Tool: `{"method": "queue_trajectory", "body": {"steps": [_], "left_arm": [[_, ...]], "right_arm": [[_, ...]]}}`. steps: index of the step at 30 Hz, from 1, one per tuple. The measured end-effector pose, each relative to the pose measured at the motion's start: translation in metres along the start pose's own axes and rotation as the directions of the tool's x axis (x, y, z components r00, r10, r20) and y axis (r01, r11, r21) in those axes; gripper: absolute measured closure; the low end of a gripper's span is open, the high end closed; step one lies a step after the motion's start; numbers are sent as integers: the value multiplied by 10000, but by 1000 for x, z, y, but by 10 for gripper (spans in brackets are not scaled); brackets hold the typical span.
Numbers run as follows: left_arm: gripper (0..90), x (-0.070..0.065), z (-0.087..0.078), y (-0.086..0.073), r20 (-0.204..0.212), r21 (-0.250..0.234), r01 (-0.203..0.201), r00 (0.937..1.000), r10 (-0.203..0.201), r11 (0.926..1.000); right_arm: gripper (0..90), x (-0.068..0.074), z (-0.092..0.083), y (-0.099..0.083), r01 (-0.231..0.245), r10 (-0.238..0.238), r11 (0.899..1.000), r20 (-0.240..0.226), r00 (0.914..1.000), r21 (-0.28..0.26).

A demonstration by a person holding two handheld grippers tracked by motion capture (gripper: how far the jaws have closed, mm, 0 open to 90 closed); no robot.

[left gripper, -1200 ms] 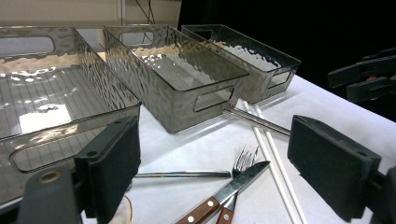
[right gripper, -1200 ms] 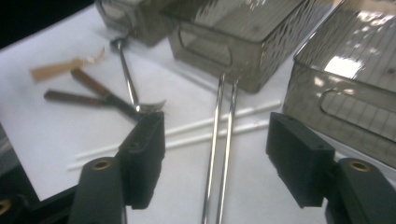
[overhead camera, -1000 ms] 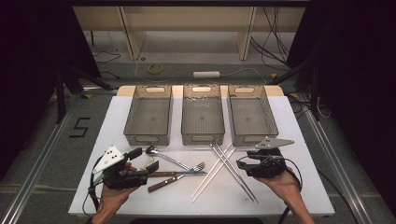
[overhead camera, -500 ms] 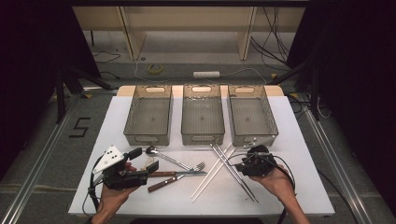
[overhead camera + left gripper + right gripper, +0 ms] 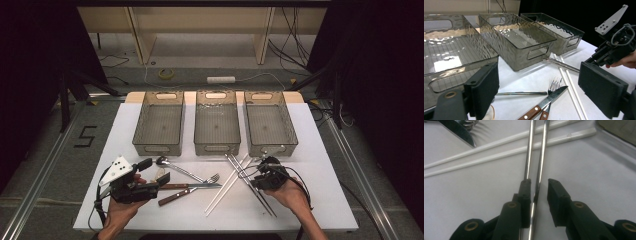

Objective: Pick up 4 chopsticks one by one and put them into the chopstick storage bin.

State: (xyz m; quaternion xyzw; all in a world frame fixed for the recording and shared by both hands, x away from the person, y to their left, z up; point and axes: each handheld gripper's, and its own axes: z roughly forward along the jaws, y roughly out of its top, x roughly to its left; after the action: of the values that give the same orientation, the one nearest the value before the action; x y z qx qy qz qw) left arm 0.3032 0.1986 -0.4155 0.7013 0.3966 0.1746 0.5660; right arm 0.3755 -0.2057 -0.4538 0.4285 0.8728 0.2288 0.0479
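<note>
From my seat I can read one sign: a black numeral "5" (image 5: pixel 86 136) marked on the grey floor (image 5: pixel 45 150) left of the white table (image 5: pixel 320 165), seen in the high view. A small mark sits near the end of one white plastic chopstick (image 5: pixel 569 135) in the right gripper view, too small for me to read.

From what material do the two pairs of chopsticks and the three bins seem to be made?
Silver chopsticks: probably polished steel, with mirror-like glints. White chopsticks: matte, perhaps plastic or melamine; hard to tell. Three bins: smoky transparent plastic, likely acrylic, with a rippled glossy wall.
</note>
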Motion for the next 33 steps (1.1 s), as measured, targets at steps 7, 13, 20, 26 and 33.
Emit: {"method": "queue_trajectory", "body": {"steps": [7, 13, 20, 26, 33], "left_arm": [[166, 0, 0, 0, -2, 12, -9, 10000, 9, 10000], [166, 0, 0, 0, -4, -4, 1, 10000, -1, 10000], [168, 0, 0, 0, -16, -4, 4, 10000, -4, 10000], [168, 0, -1, 0, -11, 2, -1, 10000, 1, 10000], [168, 0, 3, 2, 94, 200, 38, 9999, -40, 9998]], "right_arm": [[765, 2, 8, 2, 55, -60, 9994, 143, 9999, 337], [805, 4, 12, 4, 205, -222, 9983, 308, 9993, 542], [854, 0, 13, 4, 44, -58, 9986, 270, 9996, 529], [862, -5, 11, 3, -255, 251, 9988, 104, 9996, 422], [865, -5, -2, 3, 154, -154, 9998, -57, 9999, 134]]}}
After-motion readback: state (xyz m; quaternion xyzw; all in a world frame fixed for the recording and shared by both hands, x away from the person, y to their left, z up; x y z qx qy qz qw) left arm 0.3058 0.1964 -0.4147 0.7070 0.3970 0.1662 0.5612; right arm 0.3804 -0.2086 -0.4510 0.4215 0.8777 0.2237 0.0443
